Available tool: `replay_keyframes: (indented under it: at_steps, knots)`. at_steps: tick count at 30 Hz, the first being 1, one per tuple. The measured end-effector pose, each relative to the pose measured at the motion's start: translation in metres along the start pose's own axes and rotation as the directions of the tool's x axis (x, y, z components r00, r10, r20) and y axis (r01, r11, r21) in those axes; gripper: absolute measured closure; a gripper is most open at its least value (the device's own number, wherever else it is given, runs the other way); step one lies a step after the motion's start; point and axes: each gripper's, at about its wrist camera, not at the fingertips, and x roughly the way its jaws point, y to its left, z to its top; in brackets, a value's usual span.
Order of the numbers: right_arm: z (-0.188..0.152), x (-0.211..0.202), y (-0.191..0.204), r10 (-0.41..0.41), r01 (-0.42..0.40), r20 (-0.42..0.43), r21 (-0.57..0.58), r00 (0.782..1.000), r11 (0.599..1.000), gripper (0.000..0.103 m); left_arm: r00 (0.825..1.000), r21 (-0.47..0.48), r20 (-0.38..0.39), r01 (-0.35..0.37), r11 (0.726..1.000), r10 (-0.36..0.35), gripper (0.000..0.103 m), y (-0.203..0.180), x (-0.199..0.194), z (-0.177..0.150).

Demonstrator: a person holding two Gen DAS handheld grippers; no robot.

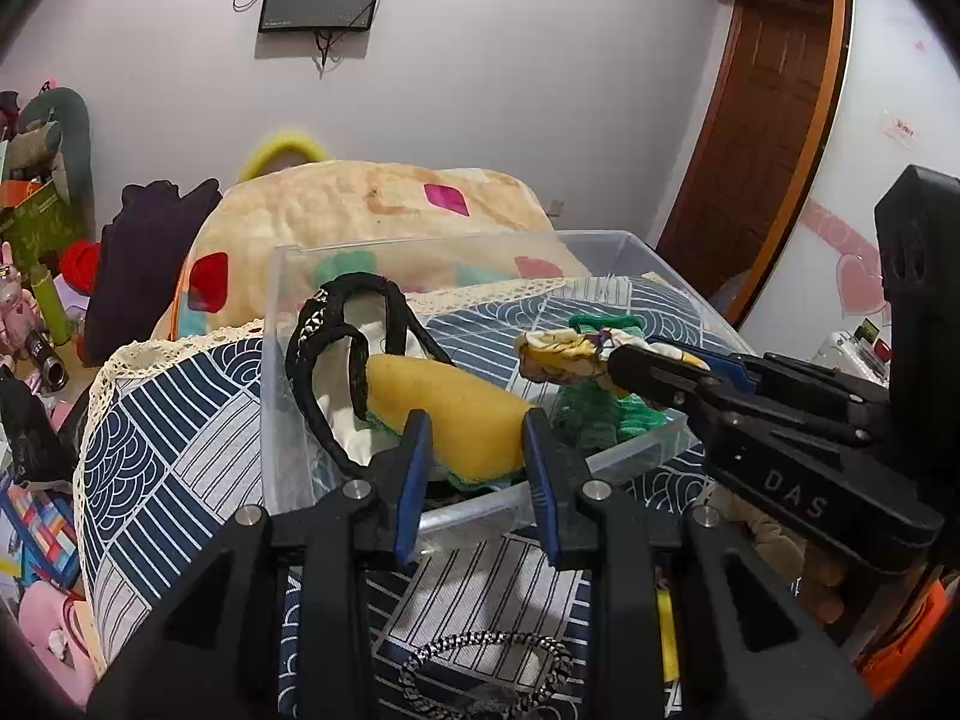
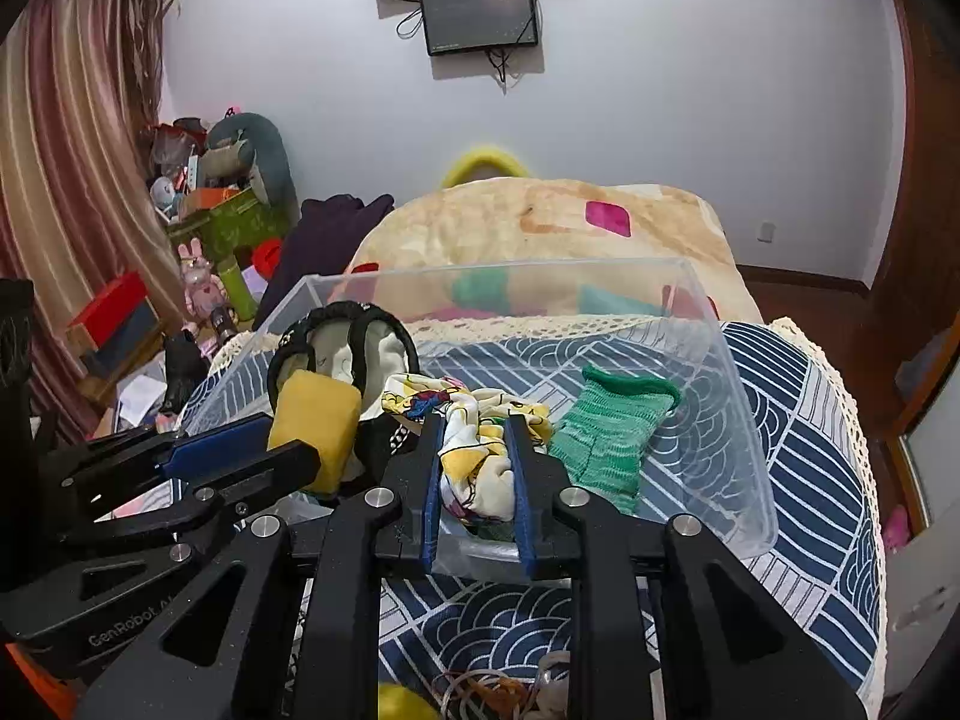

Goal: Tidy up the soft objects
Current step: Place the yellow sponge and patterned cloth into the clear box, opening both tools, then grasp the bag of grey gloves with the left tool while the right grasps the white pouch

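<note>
A clear plastic bin (image 1: 282, 372) (image 2: 744, 420) stands on a blue patterned bed cover. My left gripper (image 1: 477, 420) is shut on a yellow sponge (image 1: 444, 414) (image 2: 315, 420) over the bin's near wall. My right gripper (image 2: 474, 423) (image 1: 606, 360) is shut on a yellow-and-white printed cloth (image 2: 474, 450) (image 1: 558, 354) above the bin. Inside the bin lie a green knitted piece (image 2: 606, 432) (image 1: 600, 414) and a black-trimmed white item (image 1: 336, 372) (image 2: 342, 348).
A black-and-white braided band (image 1: 486, 672) lies on the cover in front of the bin. A folded beige blanket (image 2: 540, 228) lies behind it. Boxes and toys (image 2: 210, 222) crowd the left side. A wooden door (image 1: 762, 132) stands at the right.
</note>
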Motion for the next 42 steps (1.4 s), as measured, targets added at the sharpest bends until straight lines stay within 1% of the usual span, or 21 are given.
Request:
replay_keyframes:
  at_steps: [2,4,6,7,13,17,19,23,25,28,31,33,36,38,42]
  knots:
    - [0.000,-0.002,0.002,-0.006,0.006,0.000,-0.013,1.000,1.000,0.082,1.000,-0.011,-0.009,0.008,1.000,-0.008,0.069,0.003,0.000,0.001]
    - [0.000,-0.004,0.002,-0.004,0.004,0.003,-0.019,1.000,1.000,0.077,1.000,-0.020,-0.012,0.009,1.000,-0.009,0.062,0.005,-0.001,0.002]
    - [0.000,-0.008,0.002,0.003,-0.002,0.008,-0.019,1.000,1.000,0.065,1.000,-0.024,-0.005,0.003,1.000,-0.003,0.058,0.005,-0.005,0.001]
    - [0.000,-0.011,0.001,0.005,-0.004,0.016,-0.018,1.000,1.000,0.063,1.000,-0.024,0.001,0.001,1.000,-0.001,0.055,0.005,-0.008,0.001]
    - [-0.001,-0.034,0.000,-0.005,0.007,0.057,-0.039,0.998,0.999,0.061,0.999,-0.021,0.049,-0.005,1.000,0.006,0.045,0.003,-0.028,0.002]
    - [-0.005,-0.056,-0.003,-0.016,0.022,0.106,-0.049,0.994,0.999,0.051,0.994,0.001,0.105,-0.044,0.999,0.044,0.039,-0.002,-0.049,-0.001]
    - [-0.008,-0.065,-0.003,-0.024,0.031,0.126,-0.052,0.992,0.998,0.049,0.990,0.009,0.127,-0.057,0.998,0.055,0.031,-0.005,-0.059,-0.002]
    - [-0.016,-0.080,-0.007,-0.051,0.060,0.148,-0.058,0.988,0.997,0.047,0.985,0.020,0.157,-0.077,0.997,0.073,0.022,-0.007,-0.077,-0.011]
    - [-0.021,-0.086,-0.009,-0.064,0.074,0.151,-0.062,0.986,0.995,0.046,0.983,0.030,0.160,-0.090,0.995,0.084,0.016,-0.009,-0.082,-0.016]
    - [-0.033,-0.090,-0.012,-0.096,0.107,0.148,-0.071,0.984,0.992,0.045,0.983,0.052,0.151,-0.115,0.992,0.106,0.011,-0.013,-0.085,-0.028]
    - [-0.046,-0.089,-0.016,-0.104,0.112,0.116,-0.067,0.988,0.991,0.045,0.984,0.065,0.135,-0.126,0.990,0.117,0.006,-0.016,-0.086,-0.045]
    - [-0.054,-0.086,-0.021,-0.106,0.111,0.087,-0.056,0.991,0.992,0.044,0.988,0.055,0.111,-0.116,0.992,0.110,0.006,-0.017,-0.084,-0.054]
    - [-0.067,-0.078,-0.026,-0.118,0.120,0.042,-0.045,0.992,0.992,0.044,0.995,0.036,0.051,-0.090,0.995,0.088,0.006,-0.017,-0.076,-0.067]
    - [-0.076,-0.072,-0.027,-0.121,0.122,0.009,-0.041,0.993,0.992,0.044,0.996,0.035,0.019,-0.091,0.995,0.090,0.006,-0.019,-0.070,-0.074]
    - [-0.088,-0.065,-0.025,-0.096,0.095,-0.032,-0.045,0.995,0.994,0.044,0.994,0.035,-0.033,-0.102,0.994,0.103,0.006,-0.021,-0.060,-0.090]
